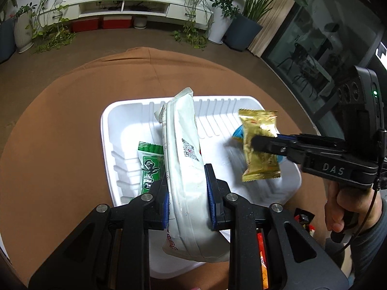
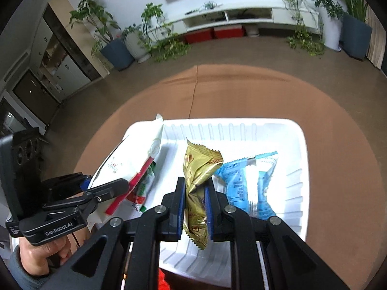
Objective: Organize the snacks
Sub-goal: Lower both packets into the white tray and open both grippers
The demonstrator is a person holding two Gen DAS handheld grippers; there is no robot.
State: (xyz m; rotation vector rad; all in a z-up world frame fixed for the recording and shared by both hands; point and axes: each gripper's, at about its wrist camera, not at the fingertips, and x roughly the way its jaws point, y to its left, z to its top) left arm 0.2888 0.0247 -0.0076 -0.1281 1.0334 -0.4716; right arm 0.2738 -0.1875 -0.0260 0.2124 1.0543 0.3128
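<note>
A white ribbed tray [image 1: 217,111] [image 2: 297,145] lies on a brown round cloth. My left gripper [image 1: 187,169] is shut on a long white snack bag [image 1: 181,145] [image 2: 125,159], which hangs over the tray's left half. My right gripper [image 2: 195,181] [image 1: 255,142] is shut on a gold snack packet [image 2: 198,169] [image 1: 260,145], held above the tray's middle. In the tray lie a green packet [image 1: 150,162] [image 2: 145,188] under the white bag and a blue packet [image 2: 246,181] [image 1: 238,133] on the right.
Red and orange snack wrappers [image 1: 262,261] [image 2: 162,280] lie near the tray's close edge, mostly hidden by the grippers. A hand [image 1: 348,200] [image 2: 41,253] holds each gripper's handle. Potted plants [image 1: 48,24] and a white low cabinet [image 2: 241,14] stand along the far wall.
</note>
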